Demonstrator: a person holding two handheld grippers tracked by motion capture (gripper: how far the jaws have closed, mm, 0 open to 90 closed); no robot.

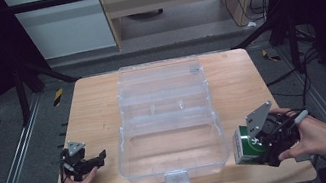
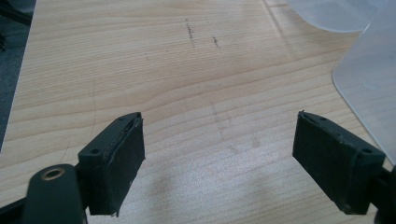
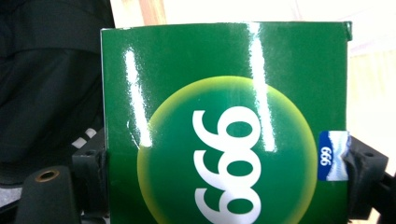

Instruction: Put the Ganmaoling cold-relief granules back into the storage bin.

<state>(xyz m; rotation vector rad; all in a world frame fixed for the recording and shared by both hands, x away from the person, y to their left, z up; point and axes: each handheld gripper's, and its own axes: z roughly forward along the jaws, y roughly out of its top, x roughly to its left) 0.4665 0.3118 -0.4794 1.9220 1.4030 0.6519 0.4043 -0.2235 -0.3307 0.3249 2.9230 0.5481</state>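
A green box [image 1: 246, 148] with a yellow-green disc and white figures is held at the table's front right, lifted off the wood, with my right gripper [image 1: 262, 147] shut on it. In the right gripper view the green box [image 3: 224, 116] spans the gap between the two black jaws, which press its sides. A clear plastic case [image 1: 167, 126] stands open in the middle of the table, nothing inside it. At the front left my left gripper [image 1: 93, 160] rests low over the table, open. Its jaws [image 2: 219, 158] stand wide apart over bare wood.
The wooden table [image 1: 94, 114] has metal rails along both sides. A corner of the clear case [image 2: 369, 70] lies to the right of the left gripper. Dark stand legs [image 1: 31, 76] rise at the far corners, and cables trail at the right.
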